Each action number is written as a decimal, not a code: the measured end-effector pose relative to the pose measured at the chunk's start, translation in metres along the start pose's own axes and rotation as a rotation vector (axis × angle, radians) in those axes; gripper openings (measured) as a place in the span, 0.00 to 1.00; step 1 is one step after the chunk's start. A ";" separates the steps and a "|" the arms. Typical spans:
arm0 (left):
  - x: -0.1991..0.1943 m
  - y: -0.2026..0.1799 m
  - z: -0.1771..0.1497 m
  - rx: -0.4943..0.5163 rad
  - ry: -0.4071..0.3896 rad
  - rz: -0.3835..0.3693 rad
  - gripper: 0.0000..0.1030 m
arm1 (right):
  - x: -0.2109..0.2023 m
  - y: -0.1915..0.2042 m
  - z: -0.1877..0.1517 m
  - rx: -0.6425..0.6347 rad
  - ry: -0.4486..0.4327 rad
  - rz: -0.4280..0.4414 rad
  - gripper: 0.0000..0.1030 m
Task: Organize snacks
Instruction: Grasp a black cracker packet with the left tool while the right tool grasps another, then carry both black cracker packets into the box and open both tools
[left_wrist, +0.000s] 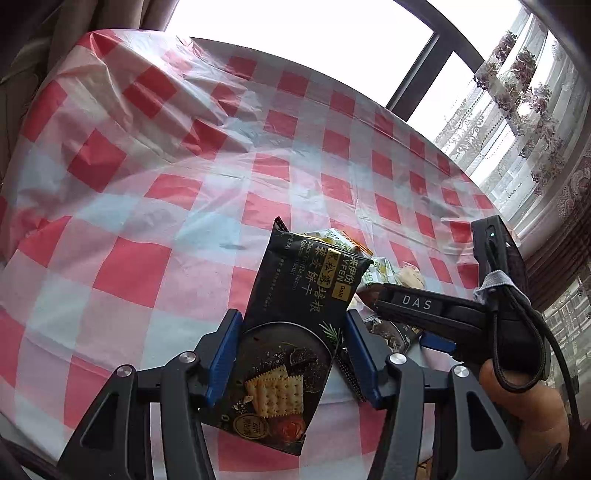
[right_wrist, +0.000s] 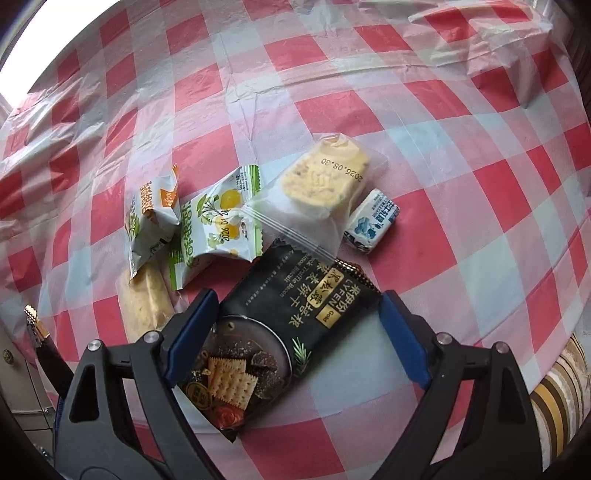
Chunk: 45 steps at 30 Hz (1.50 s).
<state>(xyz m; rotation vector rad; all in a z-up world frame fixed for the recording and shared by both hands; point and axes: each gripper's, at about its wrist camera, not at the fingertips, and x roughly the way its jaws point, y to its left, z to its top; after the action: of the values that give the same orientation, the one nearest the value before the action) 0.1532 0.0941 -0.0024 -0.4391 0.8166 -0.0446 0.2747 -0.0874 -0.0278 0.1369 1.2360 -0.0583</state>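
Note:
My left gripper (left_wrist: 291, 314) is shut on a black cracker packet (left_wrist: 295, 332), held upright above the checked tablecloth (left_wrist: 147, 221) with both blue pads against its sides. A second black cracker packet (right_wrist: 295, 325) lies flat on the cloth between the wide-spread fingers of my right gripper (right_wrist: 297, 295), which is open and points steeply down. Just beyond it lies a cluster of snacks: two green-and-white packets (right_wrist: 151, 221) (right_wrist: 218, 225), a clear-wrapped yellow pastry (right_wrist: 321, 181), a small blue-and-white sweet (right_wrist: 371, 221) and another pastry (right_wrist: 146, 302). In the left wrist view the right gripper (left_wrist: 400, 321) shows at the right, held by a hand (left_wrist: 524, 402).
The red-and-white plastic cloth is wrinkled and rucked up at the far left (left_wrist: 122, 92). A bright window (left_wrist: 295, 26) and lace curtains (left_wrist: 524, 110) stand behind the table. A striped cushion (right_wrist: 561, 387) lies past the table's near right edge.

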 end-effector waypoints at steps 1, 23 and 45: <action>-0.001 0.001 0.000 -0.003 -0.004 -0.003 0.55 | 0.002 0.004 0.000 -0.016 0.001 -0.014 0.91; 0.004 -0.014 -0.012 0.021 0.072 0.053 0.55 | -0.016 -0.059 -0.058 -0.408 0.027 0.038 0.95; -0.005 -0.060 -0.023 0.087 0.090 0.064 0.55 | -0.060 -0.104 -0.055 -0.362 -0.088 0.225 0.53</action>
<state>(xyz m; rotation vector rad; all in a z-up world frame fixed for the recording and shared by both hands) 0.1415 0.0319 0.0109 -0.3302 0.9133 -0.0406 0.1908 -0.1844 0.0036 -0.0415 1.1177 0.3499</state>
